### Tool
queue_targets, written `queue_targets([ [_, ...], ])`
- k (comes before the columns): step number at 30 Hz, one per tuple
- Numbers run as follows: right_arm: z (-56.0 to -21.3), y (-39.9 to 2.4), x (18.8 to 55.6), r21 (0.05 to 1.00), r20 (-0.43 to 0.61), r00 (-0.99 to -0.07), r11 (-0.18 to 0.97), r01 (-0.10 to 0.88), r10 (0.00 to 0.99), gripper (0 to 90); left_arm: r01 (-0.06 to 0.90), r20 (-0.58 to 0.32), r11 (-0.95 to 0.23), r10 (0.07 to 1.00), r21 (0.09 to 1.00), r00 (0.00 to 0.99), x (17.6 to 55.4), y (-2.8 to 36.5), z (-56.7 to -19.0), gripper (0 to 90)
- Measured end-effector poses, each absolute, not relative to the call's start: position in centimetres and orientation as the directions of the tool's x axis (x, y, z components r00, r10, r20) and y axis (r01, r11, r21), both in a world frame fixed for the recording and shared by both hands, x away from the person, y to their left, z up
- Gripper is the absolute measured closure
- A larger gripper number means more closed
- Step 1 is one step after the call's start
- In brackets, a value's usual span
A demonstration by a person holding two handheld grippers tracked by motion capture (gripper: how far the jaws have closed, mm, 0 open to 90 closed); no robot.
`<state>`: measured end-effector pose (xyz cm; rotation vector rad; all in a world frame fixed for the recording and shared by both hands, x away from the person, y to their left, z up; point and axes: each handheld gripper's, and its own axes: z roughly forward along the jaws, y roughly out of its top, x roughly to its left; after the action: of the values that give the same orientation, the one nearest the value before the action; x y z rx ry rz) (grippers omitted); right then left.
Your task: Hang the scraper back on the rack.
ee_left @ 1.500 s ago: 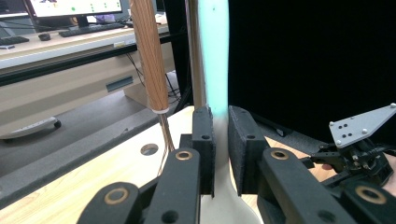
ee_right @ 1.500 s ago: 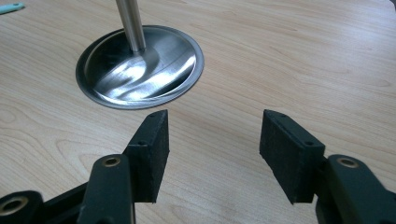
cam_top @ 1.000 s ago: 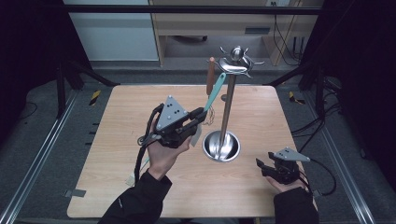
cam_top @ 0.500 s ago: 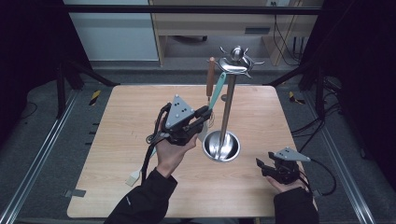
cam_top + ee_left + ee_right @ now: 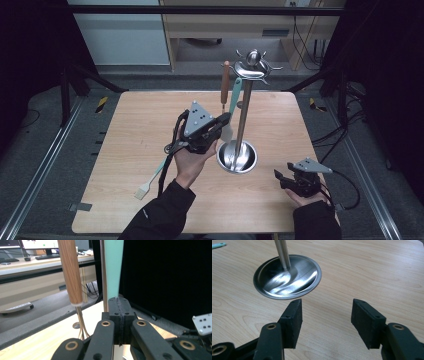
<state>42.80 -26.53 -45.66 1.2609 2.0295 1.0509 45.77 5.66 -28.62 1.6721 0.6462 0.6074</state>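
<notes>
A steel utensil stand (image 5: 244,107) rises from a round base (image 5: 237,159) mid-table. From its top crown (image 5: 252,65) hang a wooden-handled utensil (image 5: 225,82) and a teal-handled spatula (image 5: 235,92). My left gripper (image 5: 224,119) is held up beside the pole, shut on the spatula low on its handle. In the left gripper view the teal handle (image 5: 113,265) rises straight out of the shut jaws (image 5: 120,301), with the wooden handle (image 5: 71,272) to its left. My right gripper (image 5: 278,176) rests low at the front right, open and holding nothing (image 5: 325,317), pointing at the base (image 5: 287,276).
A teal-handled brush (image 5: 152,179) lies on the wooden table (image 5: 150,125) at the front left, near my left forearm. Dark frame rails run along both sides of the table. A cable trails from the right gripper toward the table's right edge.
My left gripper has moved right and closer to the stand. The teal spatula has swung from a tilt to nearly upright under the crown. The right gripper has stayed put.
</notes>
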Motion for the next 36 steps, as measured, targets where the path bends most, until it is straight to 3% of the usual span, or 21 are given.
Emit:
queue_targets([
  [5,-45.6,-26.5,42.8,0.828,-0.033,-0.427,0.265,0.495,0.903,42.2,0.106,0.047,-0.173,0.704,0.979,0.709,45.7,6.2,-28.5,89.9],
  [14,-45.7,-26.5,42.8,0.829,-0.034,-0.426,0.264,0.493,0.904,41.9,0.163,0.06,-0.234,0.725,0.958,0.686,46.0,10.4,-29.1,72.5],
  [24,-45.5,-26.4,42.7,0.833,-0.036,-0.431,0.265,0.485,0.902,43.9,0.288,0.04,-0.281,0.776,0.915,0.629,45.4,16.5,-32.8,53.7],
  [36,-44.6,-26.0,42.6,0.848,-0.027,-0.444,0.256,0.463,0.895,56.1,0.398,-0.01,-0.255,0.832,0.881,0.555,45.1,22.7,-38.5,49.2],
])
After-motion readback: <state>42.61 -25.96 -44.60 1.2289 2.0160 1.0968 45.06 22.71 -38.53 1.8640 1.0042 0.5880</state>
